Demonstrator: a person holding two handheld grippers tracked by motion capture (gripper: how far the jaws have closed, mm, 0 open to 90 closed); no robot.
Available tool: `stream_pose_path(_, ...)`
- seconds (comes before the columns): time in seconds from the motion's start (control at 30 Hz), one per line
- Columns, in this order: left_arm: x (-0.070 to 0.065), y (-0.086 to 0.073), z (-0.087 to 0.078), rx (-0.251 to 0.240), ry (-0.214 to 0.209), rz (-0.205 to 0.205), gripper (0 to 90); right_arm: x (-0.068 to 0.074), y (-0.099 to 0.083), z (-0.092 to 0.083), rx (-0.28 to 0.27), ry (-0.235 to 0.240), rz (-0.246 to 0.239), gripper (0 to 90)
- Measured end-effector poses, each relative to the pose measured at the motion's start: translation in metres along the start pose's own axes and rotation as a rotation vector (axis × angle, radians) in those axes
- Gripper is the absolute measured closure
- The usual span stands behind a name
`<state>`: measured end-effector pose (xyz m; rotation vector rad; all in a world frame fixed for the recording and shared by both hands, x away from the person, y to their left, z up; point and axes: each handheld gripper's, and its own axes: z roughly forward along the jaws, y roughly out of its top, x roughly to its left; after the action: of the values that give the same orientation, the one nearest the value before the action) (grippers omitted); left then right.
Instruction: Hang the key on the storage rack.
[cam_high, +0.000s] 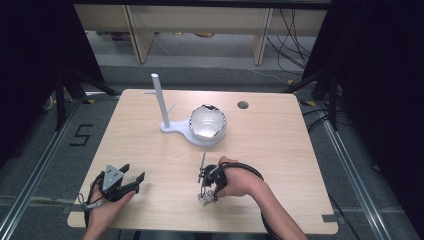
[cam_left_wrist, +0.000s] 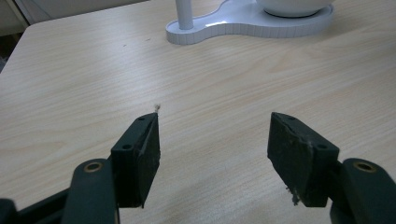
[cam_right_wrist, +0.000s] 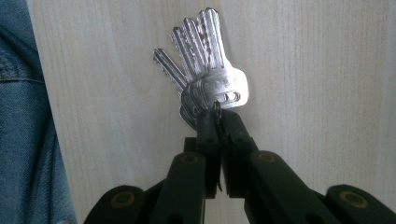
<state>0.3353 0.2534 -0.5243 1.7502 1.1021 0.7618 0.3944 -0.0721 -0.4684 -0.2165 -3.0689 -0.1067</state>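
A bunch of several silver keys (cam_right_wrist: 205, 70) fans out over the wooden table, and my right gripper (cam_right_wrist: 217, 116) is shut on the ring at their heads. In the high view the keys (cam_high: 205, 199) lie near the table's front edge under the right gripper (cam_high: 206, 189), which points toward the person. My left gripper (cam_high: 136, 178) rests at the front left, open, with nothing between its jaws; the left gripper view has that gripper (cam_left_wrist: 215, 140) over bare wood.
A white stand (cam_high: 175, 128) with an upright post (cam_high: 161, 102) and a side peg sits at the table's back middle, holding a shiny round bowl (cam_high: 207, 122). The stand's base (cam_left_wrist: 224, 28) lies ahead of the left jaws. A cable hole (cam_high: 243, 105) is behind the bowl.
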Motion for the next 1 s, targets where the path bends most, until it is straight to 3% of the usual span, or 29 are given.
stream_pose_path(0.13, 0.000, 0.001, -0.001, 0.013, 0.003, 0.002, 34.1, 0.000, -0.001, -0.002, -0.007, 0.004, 0.010, 89.0)
stream_pose_path(0.3, 0.000, 0.001, -0.001, 0.012, 0.003, 0.001, 34.1, -0.001, -0.001, -0.003, -0.011, 0.009, -0.013, 89.2)
stream_pose_path(0.43, 0.000, 0.001, -0.001, 0.013, 0.003, 0.000, 34.1, 0.000, -0.002, -0.007, -0.002, 0.016, 0.025, 89.3)
stream_pose_path(0.73, 0.001, 0.000, -0.001, 0.007, -0.005, -0.004, 34.4, -0.001, -0.003, -0.020, -0.005, 0.003, 0.041, 89.3)
stream_pose_path(0.77, 0.001, 0.000, -0.001, 0.005, -0.009, -0.004, 34.7, -0.003, -0.003, -0.025, -0.013, -0.004, 0.019, 89.3)
stream_pose_path(0.8, 0.001, 0.000, -0.001, 0.005, -0.009, -0.004, 35.1, -0.002, -0.004, -0.028, -0.013, -0.015, 0.044, 89.3)
stream_pose_path(0.87, -0.001, 0.001, -0.001, 0.009, -0.021, -0.003, 34.9, -0.002, -0.004, -0.031, -0.019, -0.017, 0.046, 89.3)
stream_pose_path(0.9, -0.003, 0.001, 0.000, 0.003, -0.043, -0.026, 34.9, -0.003, -0.004, -0.033, -0.018, -0.021, 0.032, 89.3)
stream_pose_path(0.93, -0.014, 0.005, 0.002, -0.009, -0.126, -0.084, 34.7, -0.005, -0.004, -0.039, -0.039, -0.032, 0.031, 89.3)
stream_pose_path(0.97, -0.014, 0.005, 0.002, -0.009, -0.126, -0.084, 34.7, -0.005, -0.004, -0.043, -0.035, -0.032, 0.041, 89.3)
stream_pose_path(1.0, -0.028, 0.012, 0.004, -0.009, -0.186, -0.050, 34.8, -0.005, -0.003, -0.046, -0.031, -0.035, 0.032, 89.3)
